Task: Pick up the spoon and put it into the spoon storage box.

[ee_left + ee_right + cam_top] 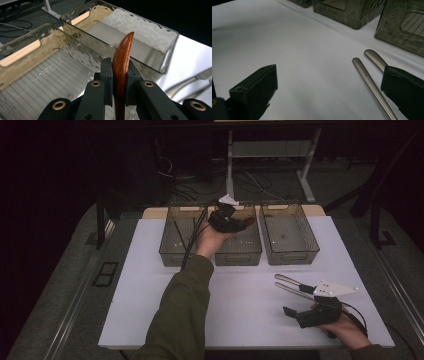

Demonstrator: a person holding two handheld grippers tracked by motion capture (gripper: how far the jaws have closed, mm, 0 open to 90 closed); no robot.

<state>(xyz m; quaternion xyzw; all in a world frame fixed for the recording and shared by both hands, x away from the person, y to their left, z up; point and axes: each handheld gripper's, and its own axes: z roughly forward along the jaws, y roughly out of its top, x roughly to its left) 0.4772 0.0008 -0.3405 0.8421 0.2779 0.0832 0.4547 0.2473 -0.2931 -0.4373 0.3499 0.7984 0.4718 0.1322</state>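
Note:
A brown wooden utensil point(122, 62) stands edge-up between the pads of my left gripper point(120, 75), which is shut on it. In the high view that left gripper point(227, 217) hangs over the middle clear bin point(240, 251), with the wooden utensil point(248, 223) pointing right. My right gripper point(295, 316) rests low on the white table near the front right, jaws open and nothing between them. Two metal utensil handles point(291, 285) lie just beyond it; in the right gripper view the metal handles point(368, 77) lie beside the right jaw of that gripper point(329, 92).
Three clear ribbed bins stand in a row at the back: the left bin point(172, 240) holds thin dark sticks, and the right bin point(292, 251) sits beside the middle one. The white table point(150, 290) ends at the front edge.

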